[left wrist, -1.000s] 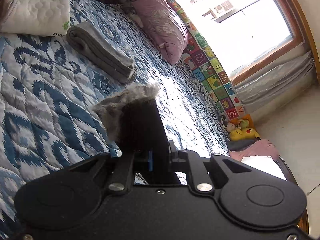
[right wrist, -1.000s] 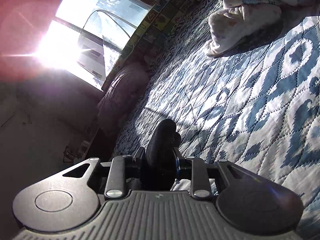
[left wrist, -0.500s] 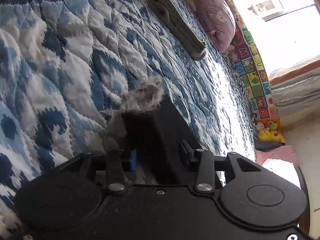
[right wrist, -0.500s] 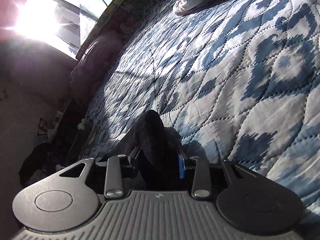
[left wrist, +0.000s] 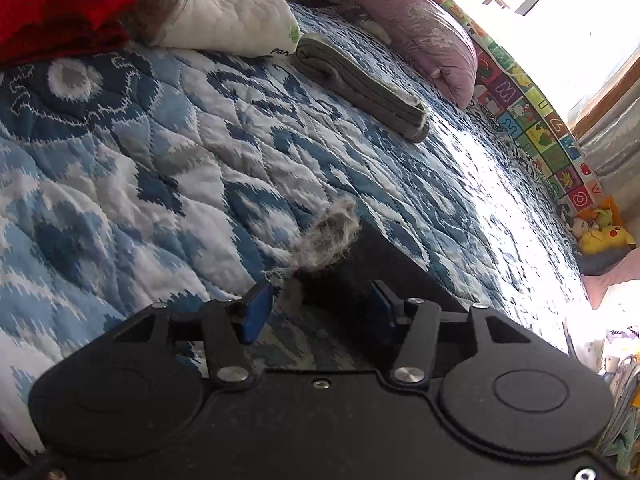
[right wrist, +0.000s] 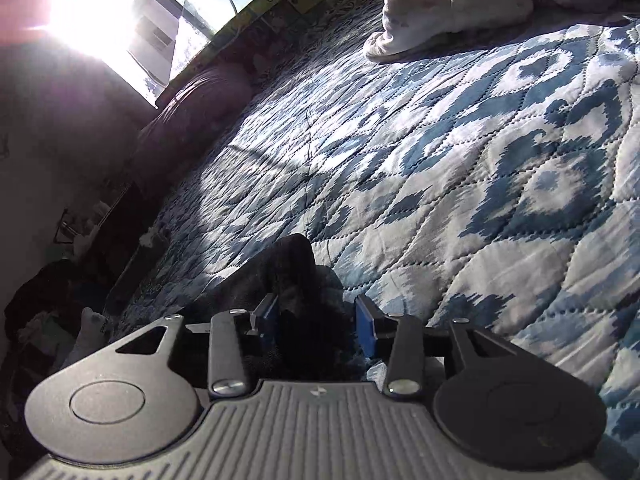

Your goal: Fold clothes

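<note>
Down by the bed, the left hand-held gripper (left wrist: 316, 306) has its blue pads (left wrist: 256, 312) spread wide, gripping nothing; the dark garment (left wrist: 384, 264) with its fuzzy grey edge (left wrist: 332, 236) lies loose between them on the blue patterned quilt (left wrist: 160, 168). The right hand-held gripper (right wrist: 316, 320) is likewise parted, the same dark garment (right wrist: 296, 276) bunched between its pads. Farther off sit a folded grey garment (left wrist: 360, 84), a white pillow (left wrist: 224, 20) and a mauve pillow (left wrist: 424, 36).
</note>
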`<state>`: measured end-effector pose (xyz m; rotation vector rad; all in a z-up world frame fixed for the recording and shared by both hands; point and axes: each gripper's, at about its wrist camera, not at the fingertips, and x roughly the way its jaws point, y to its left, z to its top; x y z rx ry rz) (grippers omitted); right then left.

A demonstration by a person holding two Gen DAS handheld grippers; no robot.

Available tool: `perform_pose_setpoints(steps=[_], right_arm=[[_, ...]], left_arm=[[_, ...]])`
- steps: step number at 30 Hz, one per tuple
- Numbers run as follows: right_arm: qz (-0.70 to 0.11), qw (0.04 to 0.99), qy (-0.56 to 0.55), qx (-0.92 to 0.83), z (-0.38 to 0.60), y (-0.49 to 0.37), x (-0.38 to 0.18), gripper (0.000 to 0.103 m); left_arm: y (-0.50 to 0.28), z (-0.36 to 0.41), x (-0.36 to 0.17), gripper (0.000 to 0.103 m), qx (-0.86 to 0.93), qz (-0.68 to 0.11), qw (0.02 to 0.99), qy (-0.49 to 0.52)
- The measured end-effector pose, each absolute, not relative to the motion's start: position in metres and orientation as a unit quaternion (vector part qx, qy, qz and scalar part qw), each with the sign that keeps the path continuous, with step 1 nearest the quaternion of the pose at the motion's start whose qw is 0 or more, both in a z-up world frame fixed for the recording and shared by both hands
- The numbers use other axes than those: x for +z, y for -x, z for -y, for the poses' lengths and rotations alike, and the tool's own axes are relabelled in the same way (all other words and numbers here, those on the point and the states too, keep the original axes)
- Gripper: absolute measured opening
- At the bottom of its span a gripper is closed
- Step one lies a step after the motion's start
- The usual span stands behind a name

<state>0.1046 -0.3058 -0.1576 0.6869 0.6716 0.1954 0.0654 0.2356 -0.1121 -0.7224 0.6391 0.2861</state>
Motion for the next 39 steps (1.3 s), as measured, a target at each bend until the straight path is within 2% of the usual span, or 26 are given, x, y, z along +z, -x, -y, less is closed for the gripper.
perform_pose_setpoints(steps=[7,14,20,21,22,23,25,30,39], right_arm=[[-0.319,0.886,-0.321,0.102,0.301,-0.105,-0.154,0.051],[-0.317,0.908,-0.238,0.135,0.293,-0.138,-0.13,0.051],[-0.363,0.901,-0.159,0.178,0.28,-0.182,-0.122,0.05],[-0.363,0.901,-0.15,0.185,0.277,-0.183,-0.121,0.043],[-0.363,0.901,-0.143,0.192,0.275,-0.185,-0.12,0.03],[-0.362,0.901,-0.137,0.198,0.274,-0.185,-0.118,0.028],[-0.352,0.905,-0.134,0.199,0.274,-0.183,-0.114,0.027],[-0.329,0.909,-0.142,0.211,0.276,-0.167,-0.104,0.025],[-0.298,0.903,-0.179,0.25,0.291,-0.118,-0.084,0.023]], left_arm=[[-0.089,-0.244,-0.094,0.053,0.088,-0.303,0.898,0.307],[-0.153,-0.228,-0.088,0.053,0.024,-0.377,0.904,0.2],[-0.195,-0.231,-0.102,0.052,0.007,-0.443,0.887,0.129],[-0.197,-0.232,-0.105,0.051,0.0,-0.448,0.885,0.124],[-0.198,-0.231,-0.106,0.033,-0.003,-0.449,0.886,0.113],[-0.198,-0.231,-0.106,0.021,-0.005,-0.45,0.887,0.102],[-0.195,-0.232,-0.102,0.008,-0.017,-0.442,0.892,0.094],[-0.177,-0.233,-0.086,0.005,-0.041,-0.409,0.908,0.088],[-0.114,-0.241,-0.047,0.005,-0.109,-0.292,0.943,0.114]])
